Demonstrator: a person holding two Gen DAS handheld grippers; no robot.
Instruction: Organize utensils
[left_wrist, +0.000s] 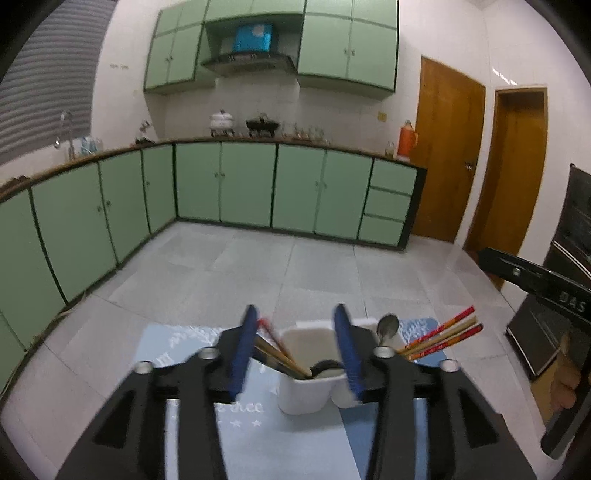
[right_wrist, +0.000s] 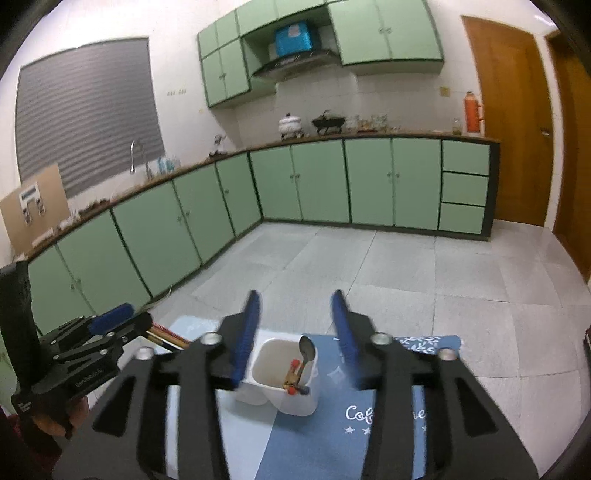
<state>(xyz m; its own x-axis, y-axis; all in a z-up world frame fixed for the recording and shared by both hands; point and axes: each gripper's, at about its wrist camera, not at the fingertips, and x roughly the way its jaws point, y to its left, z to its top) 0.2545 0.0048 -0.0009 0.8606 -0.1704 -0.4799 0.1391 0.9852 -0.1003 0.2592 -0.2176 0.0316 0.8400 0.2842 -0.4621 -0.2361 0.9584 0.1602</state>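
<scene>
Left gripper (left_wrist: 295, 350) with blue pads apart above white utensil holder (left_wrist: 306, 391) on blue mat (left_wrist: 258, 443), chopsticks (left_wrist: 284, 356) and spoon (left_wrist: 388, 326) inside, green cabinets (left_wrist: 243, 184) behind

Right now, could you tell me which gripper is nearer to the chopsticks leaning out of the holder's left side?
Left. The left gripper stands open at those chopsticks; the right gripper, also open, faces the spoon, farther right.
</scene>
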